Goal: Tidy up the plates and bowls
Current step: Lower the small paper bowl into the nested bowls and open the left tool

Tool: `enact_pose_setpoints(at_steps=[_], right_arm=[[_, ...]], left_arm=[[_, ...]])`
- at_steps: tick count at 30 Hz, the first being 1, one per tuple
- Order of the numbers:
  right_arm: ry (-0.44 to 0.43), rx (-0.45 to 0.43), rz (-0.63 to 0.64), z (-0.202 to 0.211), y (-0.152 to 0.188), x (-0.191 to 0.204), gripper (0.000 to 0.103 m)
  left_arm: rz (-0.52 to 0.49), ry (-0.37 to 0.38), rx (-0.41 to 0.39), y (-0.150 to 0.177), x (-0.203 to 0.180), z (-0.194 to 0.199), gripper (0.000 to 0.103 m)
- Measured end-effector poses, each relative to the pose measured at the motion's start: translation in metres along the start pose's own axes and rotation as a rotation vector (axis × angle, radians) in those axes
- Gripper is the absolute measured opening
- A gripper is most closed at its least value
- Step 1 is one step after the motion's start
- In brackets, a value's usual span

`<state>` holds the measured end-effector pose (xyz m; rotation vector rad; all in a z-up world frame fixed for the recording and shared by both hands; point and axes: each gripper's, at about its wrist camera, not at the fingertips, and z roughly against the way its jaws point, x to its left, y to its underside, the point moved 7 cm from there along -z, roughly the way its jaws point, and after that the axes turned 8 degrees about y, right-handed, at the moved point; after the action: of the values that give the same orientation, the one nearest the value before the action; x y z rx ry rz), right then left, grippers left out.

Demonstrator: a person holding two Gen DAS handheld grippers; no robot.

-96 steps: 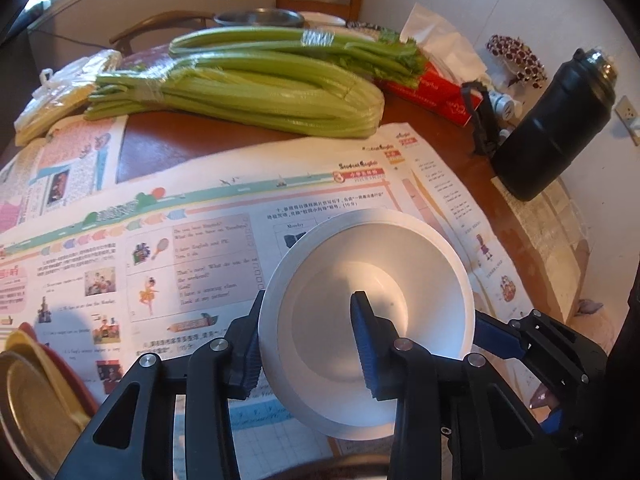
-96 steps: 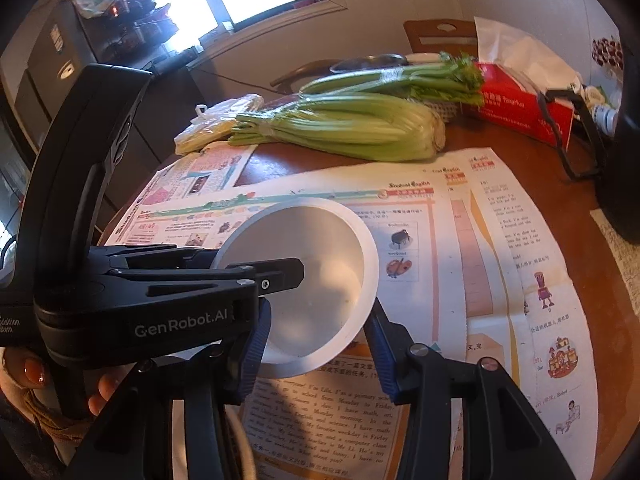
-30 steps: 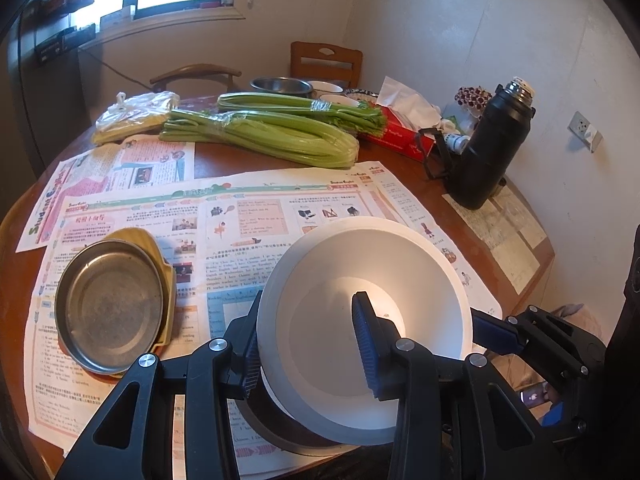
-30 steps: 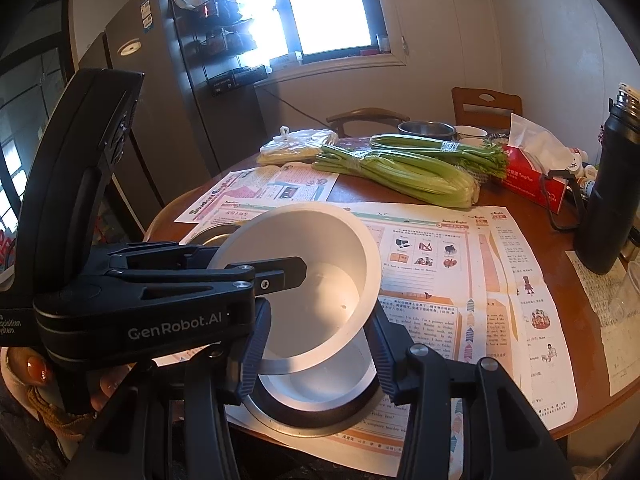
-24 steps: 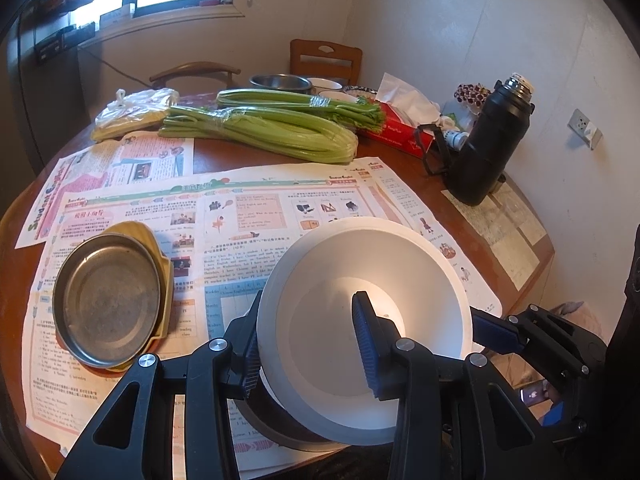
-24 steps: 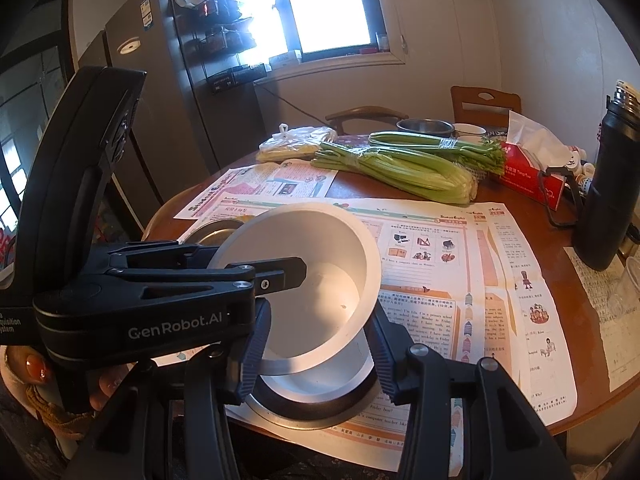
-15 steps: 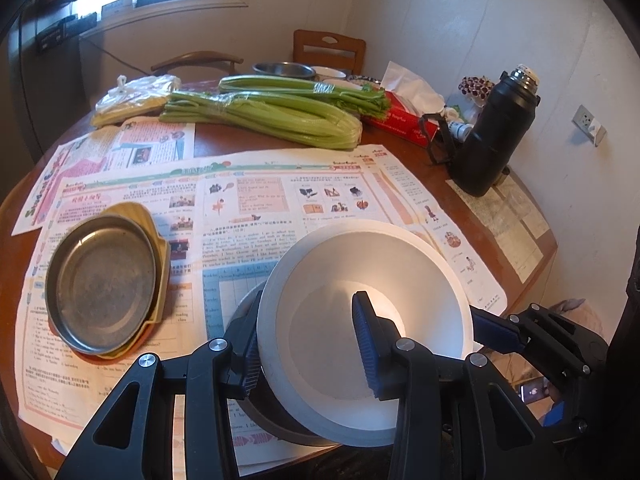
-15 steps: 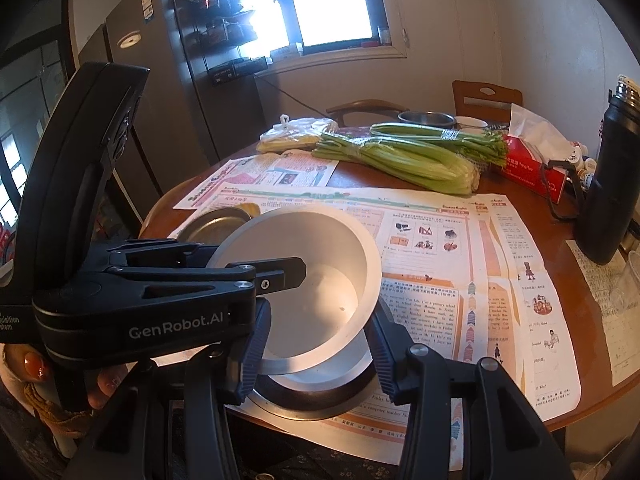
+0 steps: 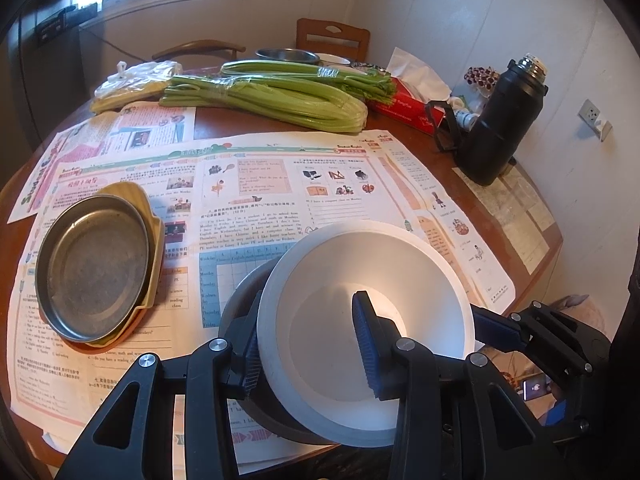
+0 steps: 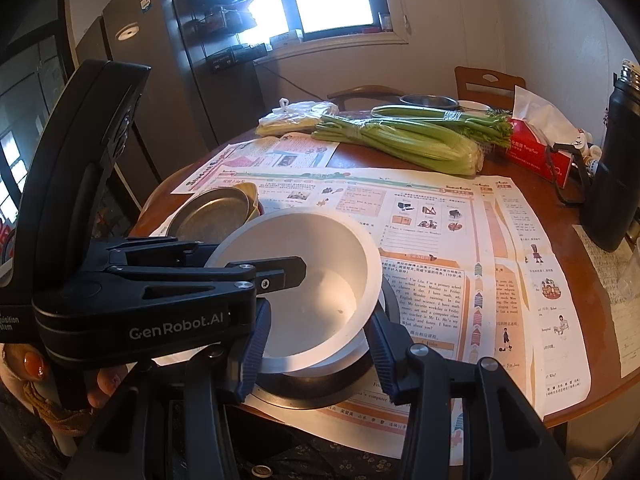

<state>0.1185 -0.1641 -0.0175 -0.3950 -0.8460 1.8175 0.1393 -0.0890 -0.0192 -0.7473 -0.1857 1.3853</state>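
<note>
A white bowl [image 9: 384,276] is held tilted just above a dark metal bowl [image 9: 236,300] at the table's near edge. My left gripper [image 9: 308,344] is shut on the white bowl's near rim, one finger inside and one outside. In the right wrist view my right gripper [image 10: 316,340] straddles the white bowl [image 10: 304,248], fingers on either side, touching or not I cannot tell; the dark metal bowl [image 10: 320,384] lies under it. A metal plate [image 9: 92,268] sits on stacked yellow and red plates [image 9: 154,248] at the left.
Newspaper sheets [image 9: 280,184] cover the round wooden table. Celery bundles [image 9: 272,96], a yellow bag [image 9: 128,88], a red tissue box [image 9: 404,104] and a black flask [image 9: 500,120] stand at the back. Chairs [image 9: 332,38] stand behind.
Both grippers have brought the white bowl back to the near edge and lowered it toward the dark metal bowl. The plate stack at the left has come into view.
</note>
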Motion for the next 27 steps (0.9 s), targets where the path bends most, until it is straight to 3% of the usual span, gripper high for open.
enact_pose_setpoints(at_steps=[27], right_arm=[[0.015,0.025,0.022,-0.011,0.007,0.004,0.048]], left_arm=[[-0.002,-0.040,0.005,0.006,0.010,-0.008,0.042]])
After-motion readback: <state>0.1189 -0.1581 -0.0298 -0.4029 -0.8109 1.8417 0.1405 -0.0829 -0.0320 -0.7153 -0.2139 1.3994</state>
